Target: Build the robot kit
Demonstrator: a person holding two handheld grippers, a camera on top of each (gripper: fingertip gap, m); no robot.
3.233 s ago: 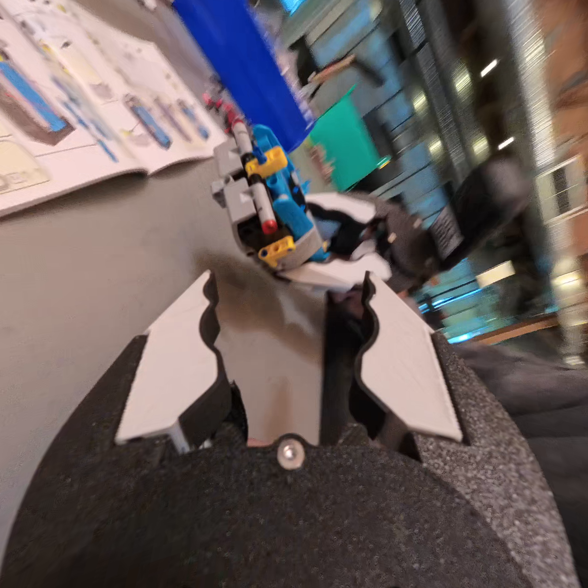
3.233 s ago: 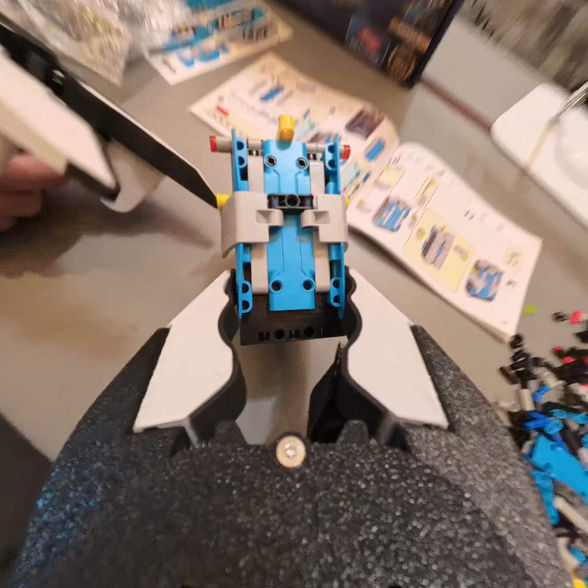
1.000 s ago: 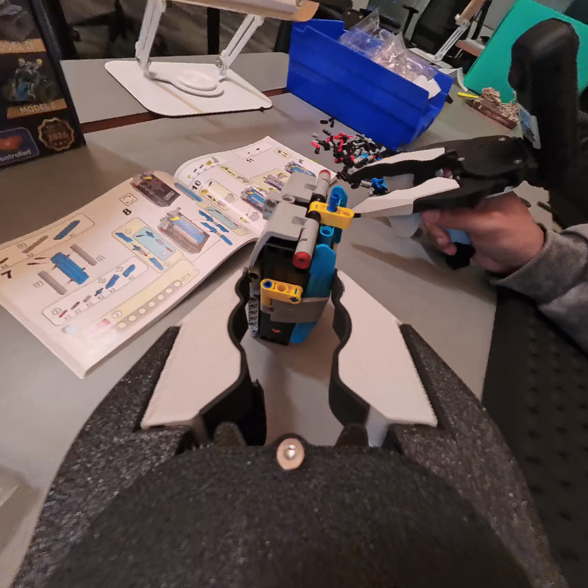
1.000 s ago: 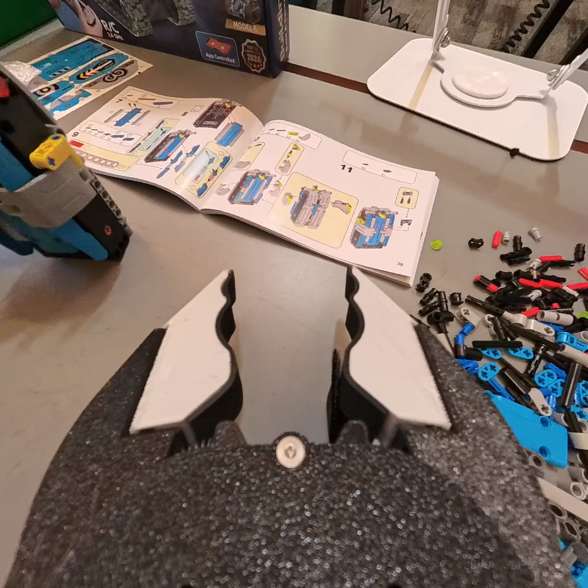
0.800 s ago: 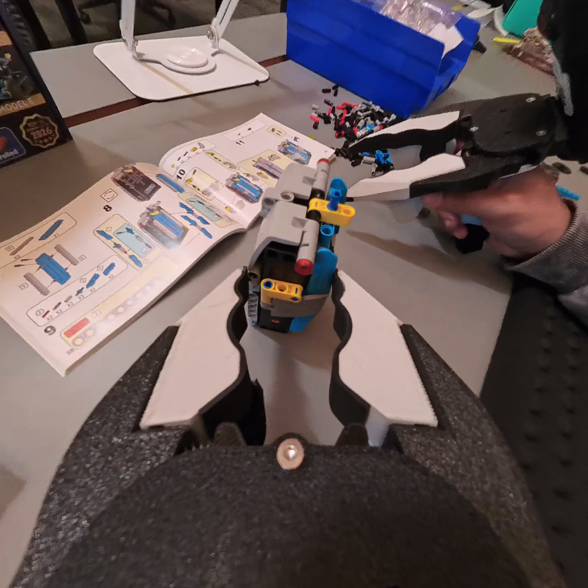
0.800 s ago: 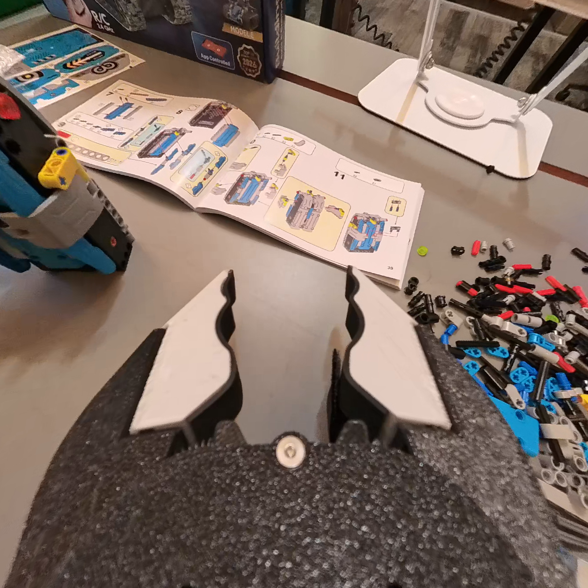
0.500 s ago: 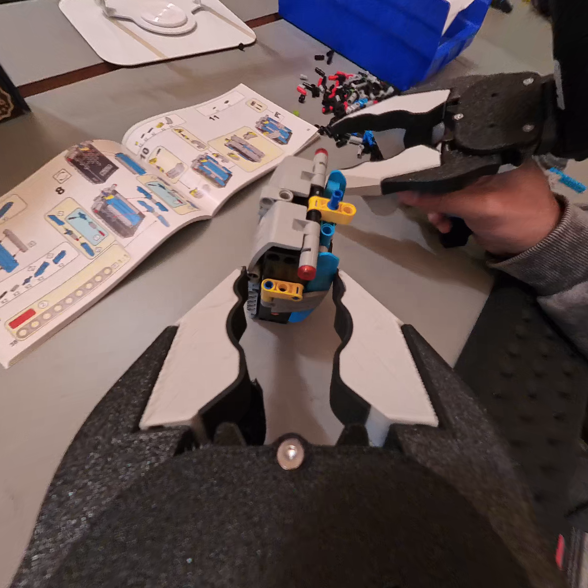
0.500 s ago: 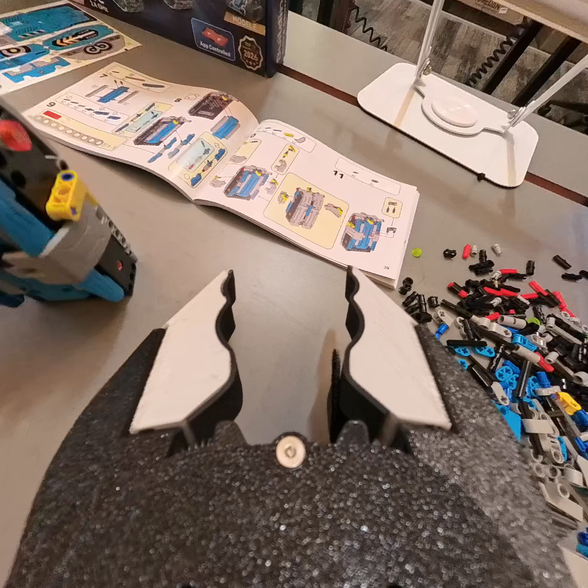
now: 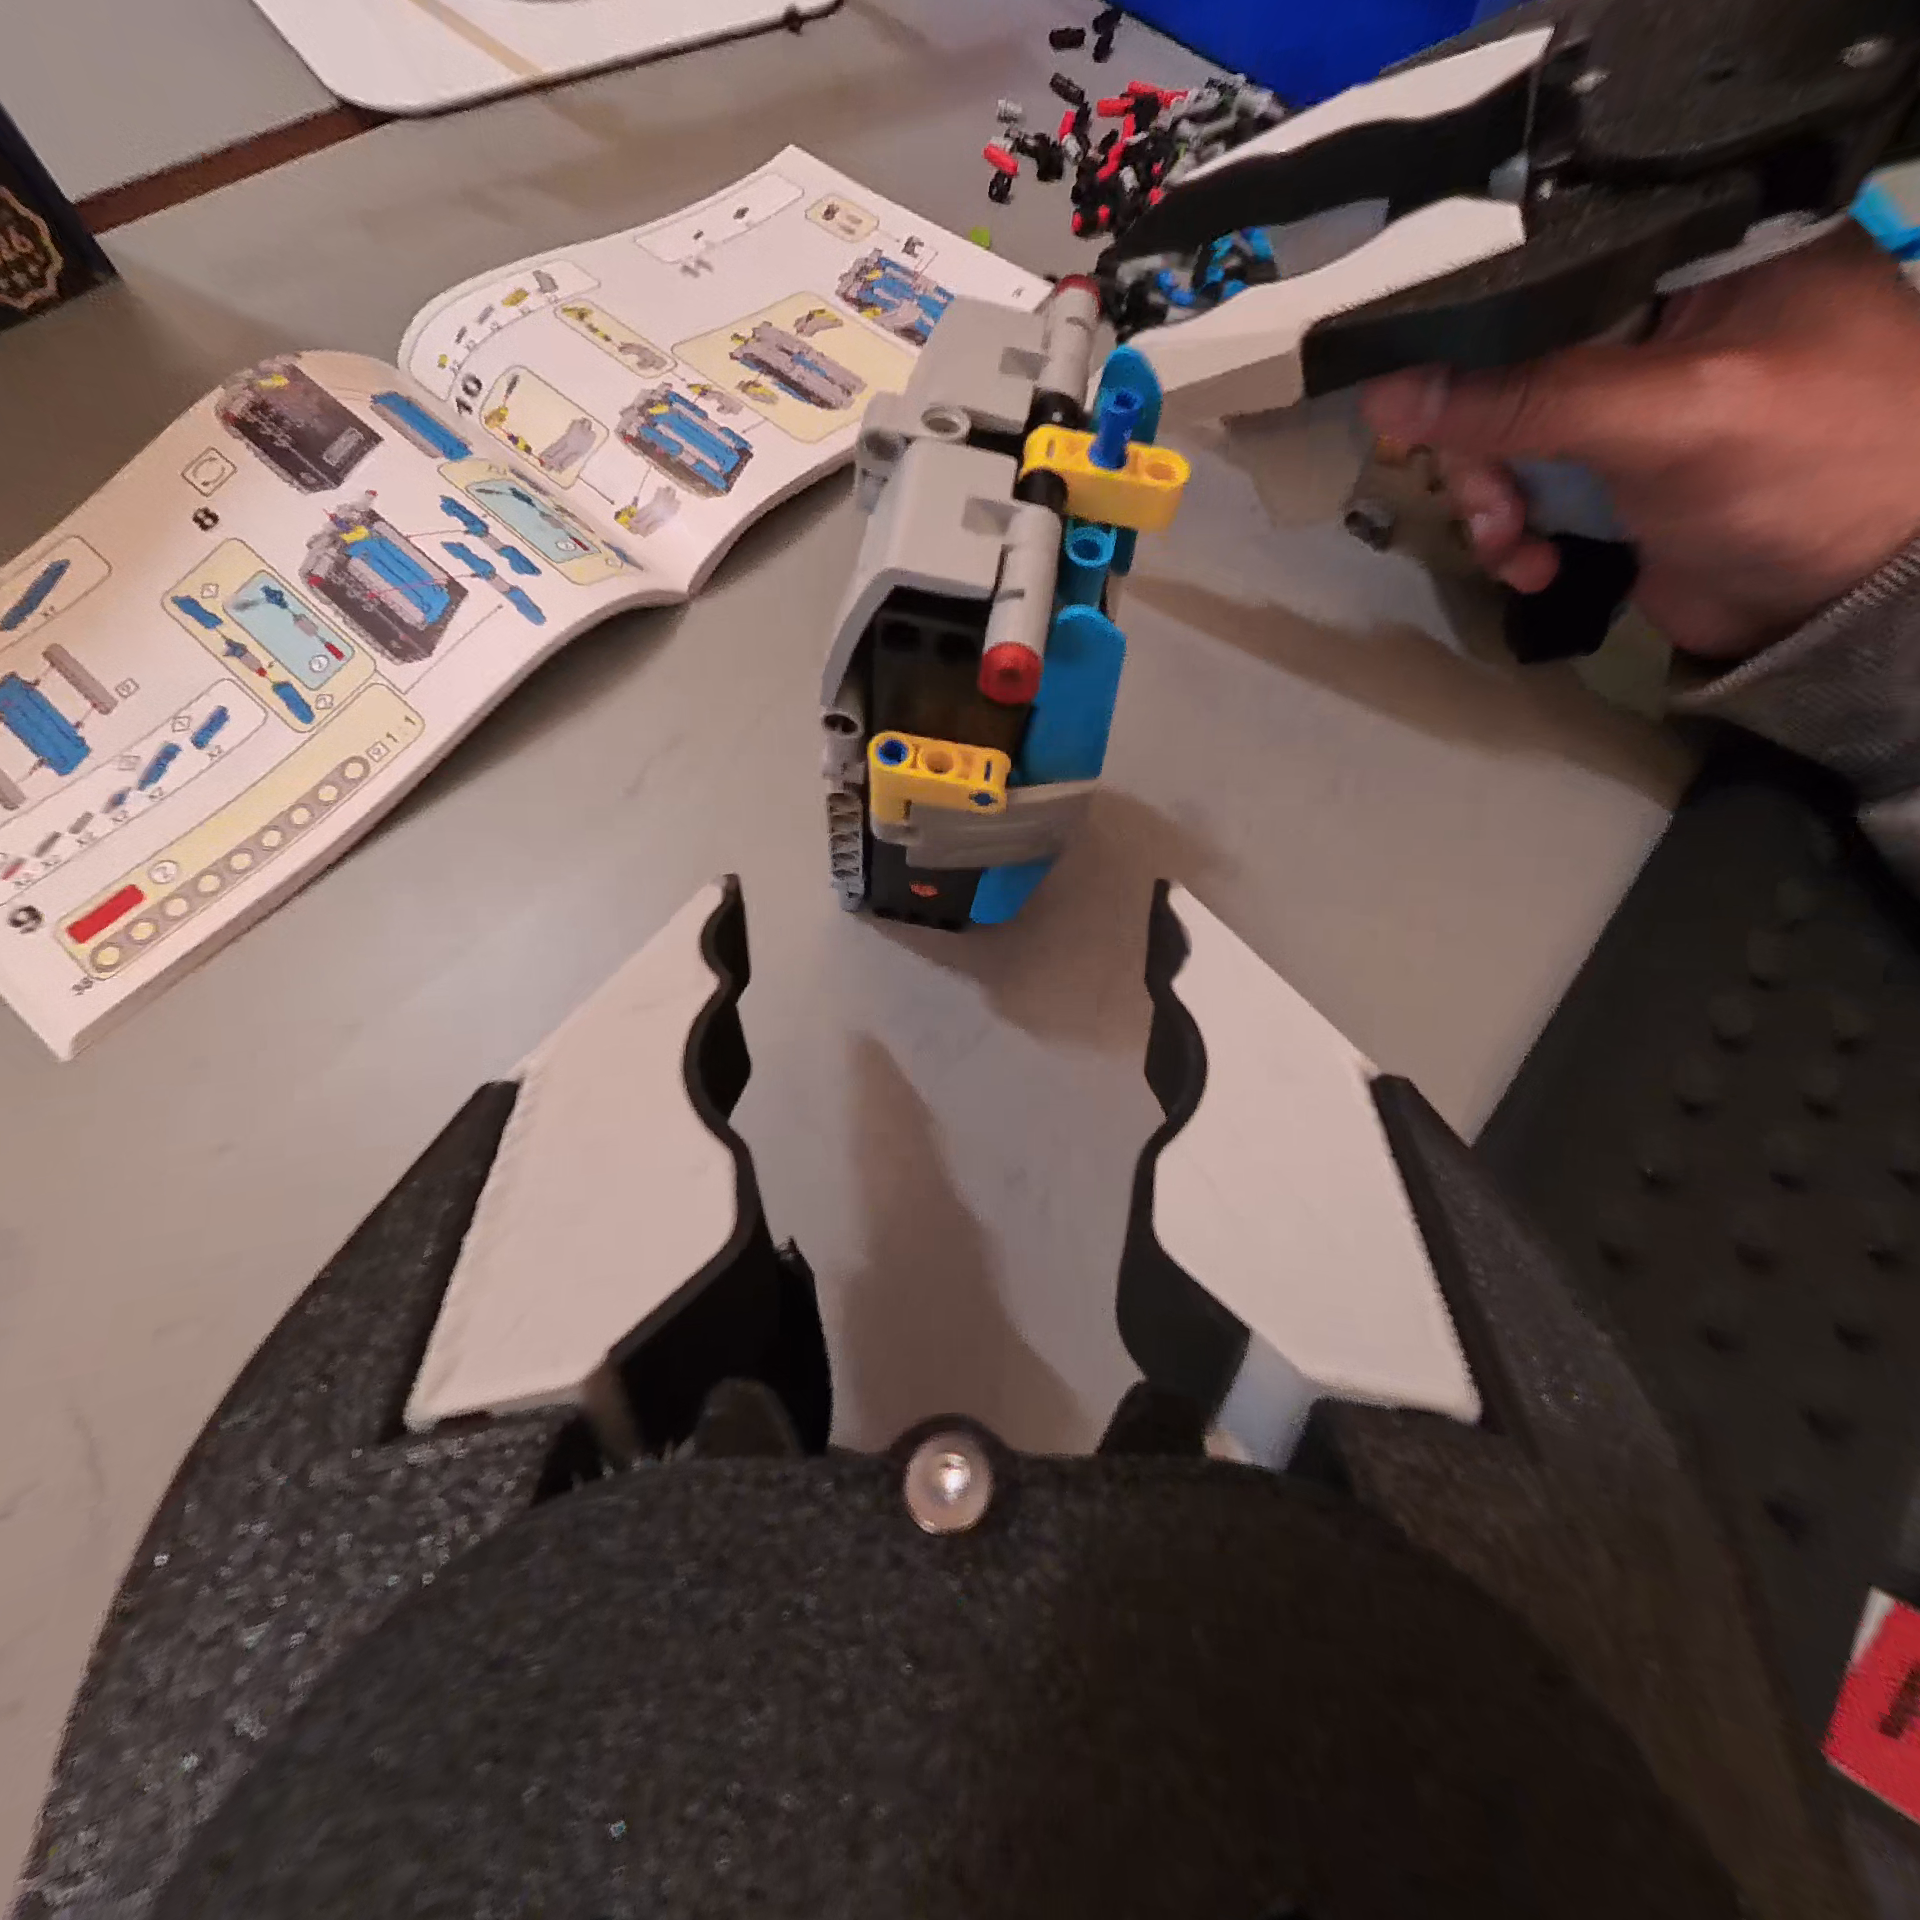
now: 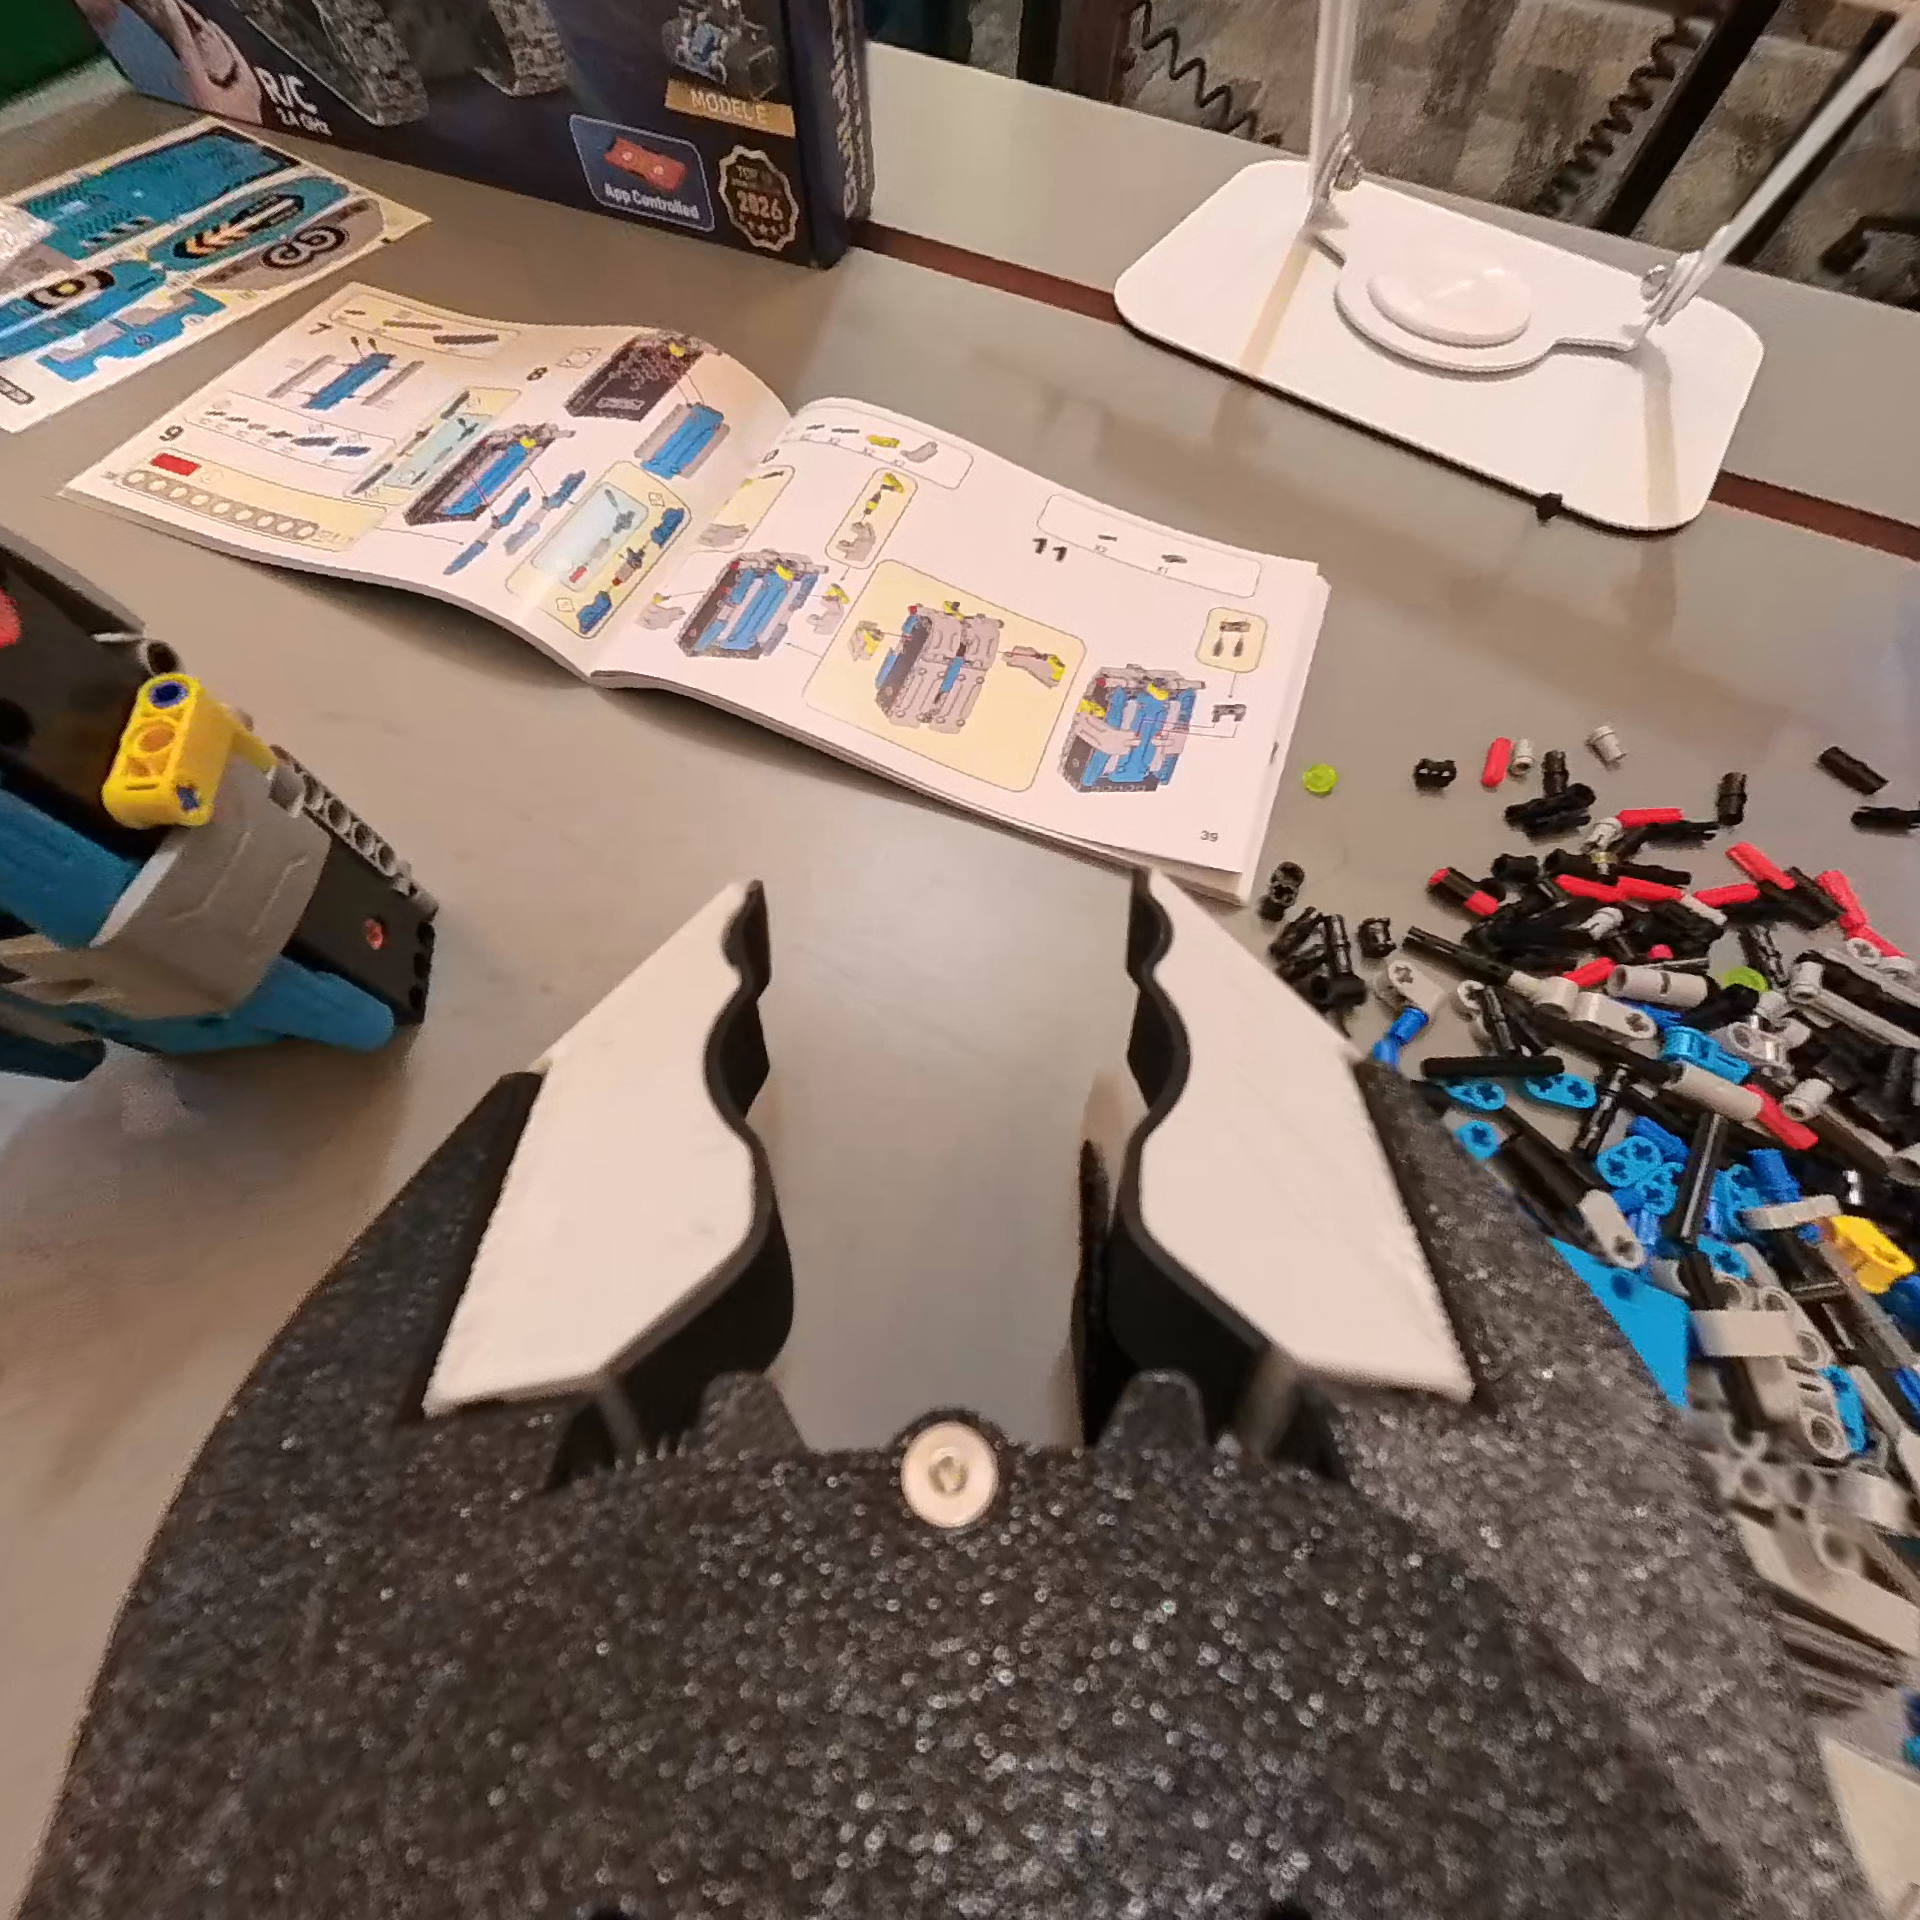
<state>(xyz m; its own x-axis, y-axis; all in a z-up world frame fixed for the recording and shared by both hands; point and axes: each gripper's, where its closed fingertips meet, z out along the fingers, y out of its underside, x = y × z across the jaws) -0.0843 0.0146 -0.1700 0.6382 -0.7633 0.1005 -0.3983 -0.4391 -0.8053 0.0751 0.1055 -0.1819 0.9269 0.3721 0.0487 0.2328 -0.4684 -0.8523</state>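
The left gripper (image 9: 943,902) hangs released just behind the brick model (image 9: 982,634), which stands free on the surface (image 9: 520,1039); the right gripper (image 10: 945,904), fingers spread empty, hovers near the loose parts (image 10: 1662,1039)

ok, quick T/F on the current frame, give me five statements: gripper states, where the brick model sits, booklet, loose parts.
1. The left gripper is shut on the brick model. False: its jaws are open and empty, with the model standing on the table just beyond the fingertips.
2. The right gripper is open and holds nothing. True.
3. The instruction booklet lies open on the table. True.
4. The loose parts are sorted in a tray. False: they lie in a heap straight on the table, to the right of the right gripper.
5. A white stand base sits beyond the booklet. True.
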